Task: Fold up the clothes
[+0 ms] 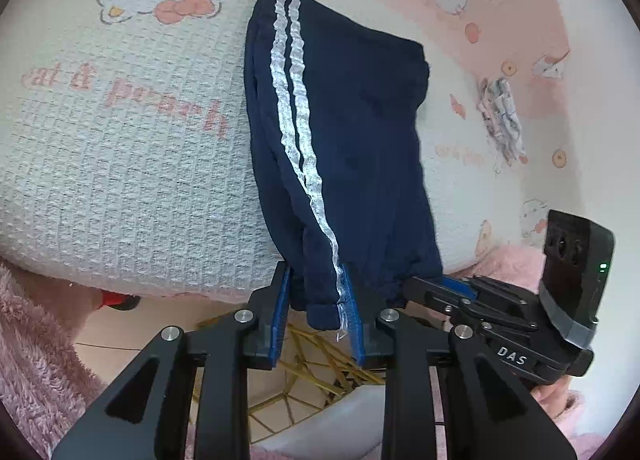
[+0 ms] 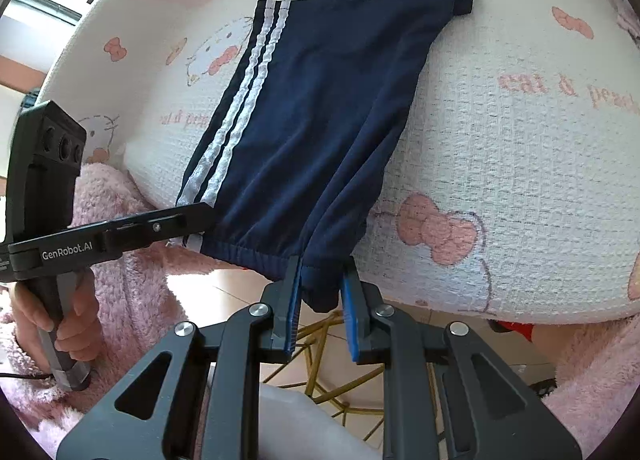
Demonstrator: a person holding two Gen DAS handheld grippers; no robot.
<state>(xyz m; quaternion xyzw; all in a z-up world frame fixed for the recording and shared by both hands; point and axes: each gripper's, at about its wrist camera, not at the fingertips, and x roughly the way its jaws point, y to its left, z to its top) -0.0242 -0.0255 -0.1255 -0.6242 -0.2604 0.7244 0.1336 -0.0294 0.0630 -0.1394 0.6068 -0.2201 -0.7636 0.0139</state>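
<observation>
Left wrist view: left claw [image 1: 318, 314] clamps the navy trousers [image 1: 344, 131] at their elastic edge; right claw [image 2: 320, 310] likewise. Trousers drape over the bed [image 2: 520, 179]; lift both corners evenly, keeping the edge taut.

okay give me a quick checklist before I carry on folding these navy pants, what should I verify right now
1. Left gripper clamped on the striped hem corner of the pants: ok.
2. Right gripper clamped on the other hem corner: ok.
3. White stripes lying straight along one edge: ok.
4. Far end of the pants resting on the cloth: ok.
5. Hem between the grippers taut: not ok, it is gathered.
6. Layers underneath smooth: cannot tell.
</observation>
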